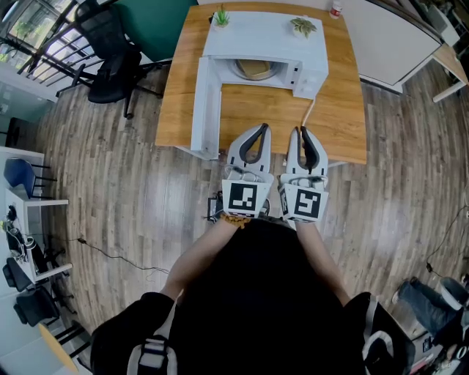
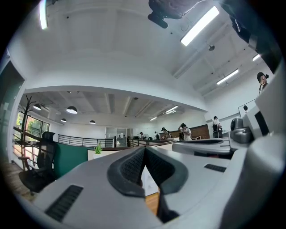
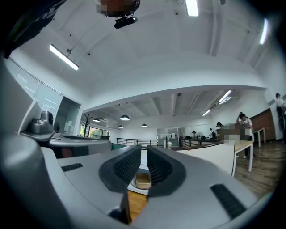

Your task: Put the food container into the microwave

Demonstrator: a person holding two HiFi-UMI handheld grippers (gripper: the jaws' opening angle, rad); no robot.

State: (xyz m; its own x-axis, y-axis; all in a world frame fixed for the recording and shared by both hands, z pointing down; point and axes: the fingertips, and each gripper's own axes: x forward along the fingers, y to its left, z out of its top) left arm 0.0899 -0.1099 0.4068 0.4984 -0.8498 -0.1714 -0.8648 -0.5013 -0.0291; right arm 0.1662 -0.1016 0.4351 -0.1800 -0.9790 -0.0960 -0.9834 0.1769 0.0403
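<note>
Approach: a bare strip of light wooden table [image 1: 256, 110] lies open between the near edge and the white microwave oven [image 1: 267, 44].
Left flank: the oven's white door [image 1: 205, 102] stands swung wide open, reaching to the near edge and walling off that side.
Cavity: its mouth faces the near edge. A tan food container [image 1: 254, 68] takes up the middle of the floor.
Right flank: a pale cable [image 1: 311, 110] crosses the tabletop from the oven's right front corner.
Oven roof: two small green potted plants [image 1: 220, 16] [image 1: 303, 26] near the left and right corners.
Near edge: left gripper [image 1: 263, 127] and right gripper [image 1: 301, 130] side by side, a narrow gap between.
</note>
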